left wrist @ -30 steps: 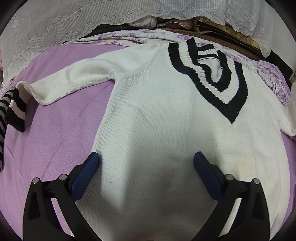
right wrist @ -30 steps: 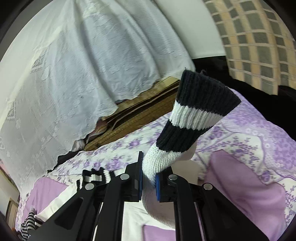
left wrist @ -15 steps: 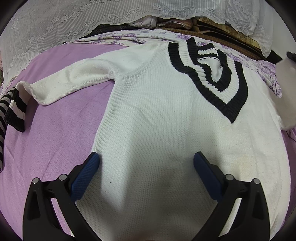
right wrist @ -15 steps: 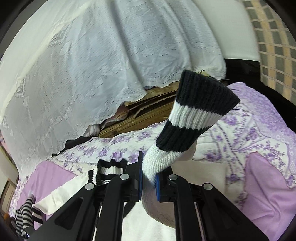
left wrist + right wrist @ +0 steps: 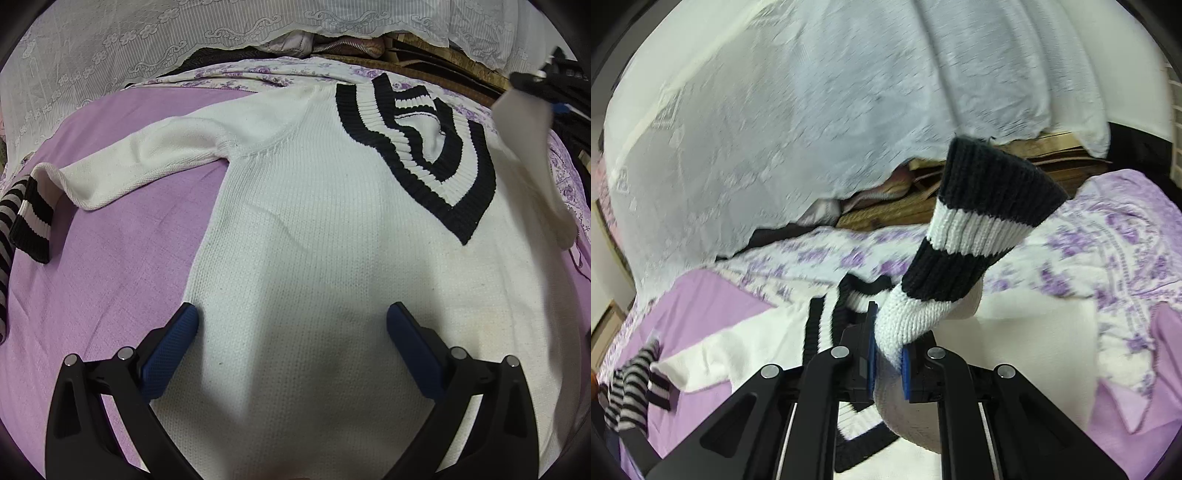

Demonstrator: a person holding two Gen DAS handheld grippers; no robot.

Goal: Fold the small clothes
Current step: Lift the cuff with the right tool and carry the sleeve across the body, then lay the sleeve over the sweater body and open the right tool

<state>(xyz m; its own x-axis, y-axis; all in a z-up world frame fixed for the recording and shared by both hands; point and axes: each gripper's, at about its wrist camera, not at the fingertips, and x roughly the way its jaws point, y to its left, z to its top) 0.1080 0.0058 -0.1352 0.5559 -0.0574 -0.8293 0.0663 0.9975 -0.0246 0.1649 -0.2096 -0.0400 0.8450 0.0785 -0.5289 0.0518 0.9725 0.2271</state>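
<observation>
A white knit sweater [image 5: 314,240] with a black-and-white striped V-collar [image 5: 424,147] lies flat on a purple bedsheet [image 5: 110,277]. Its left sleeve [image 5: 147,166] stretches out to a striped cuff [image 5: 33,218]. My left gripper [image 5: 291,325] hovers open over the sweater's lower body, its blue pads wide apart. My right gripper [image 5: 888,354] is shut on the sweater's right sleeve just below its striped cuff [image 5: 979,229], which sticks up above the fingers. In the left wrist view the lifted right sleeve [image 5: 532,147] hangs at the far right below that gripper.
A striped garment [image 5: 628,391] lies at the bed's left edge. A floral purple quilt [image 5: 1108,258] covers the far side. White lace cloth [image 5: 147,44] drapes over stacked things behind the bed, with brown wooden boards [image 5: 960,206] beneath it.
My right gripper has carried the sleeve leftward toward the sweater's body; the collar and striped garment now show in its view. The lifted sleeve has come into the left wrist view. The left gripper stayed still.
</observation>
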